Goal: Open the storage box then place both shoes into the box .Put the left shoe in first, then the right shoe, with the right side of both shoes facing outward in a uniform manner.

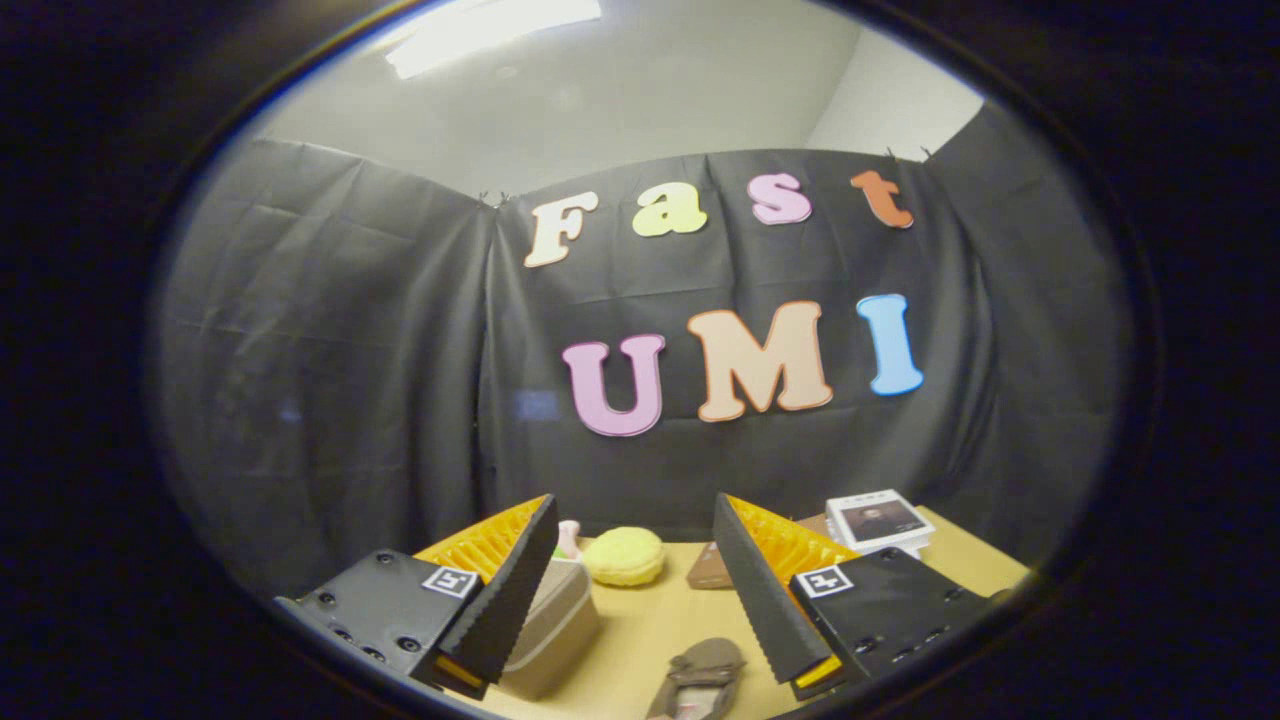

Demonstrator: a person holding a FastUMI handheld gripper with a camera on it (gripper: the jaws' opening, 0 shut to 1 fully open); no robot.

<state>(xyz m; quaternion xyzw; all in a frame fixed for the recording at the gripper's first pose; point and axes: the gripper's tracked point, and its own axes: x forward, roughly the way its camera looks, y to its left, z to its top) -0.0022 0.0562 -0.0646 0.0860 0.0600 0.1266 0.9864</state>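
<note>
My gripper [636, 560] is held up above the wooden table [640, 625], open, with nothing between its fingers. Below it, near the right finger, lies a grey-brown flat shoe [700, 675], its toe pointing toward the far wall. Beside and partly behind the left finger stands a translucent beige storage box [555, 625]; whether its lid is open I cannot tell. The second shoe is hidden.
A round yellow plush item [625, 556] lies at the back of the table with a small pink thing [568, 538] beside it. Behind the right finger sit a brown flat object [708, 570] and a white box with a picture [880, 520]. Black cloth walls close the booth.
</note>
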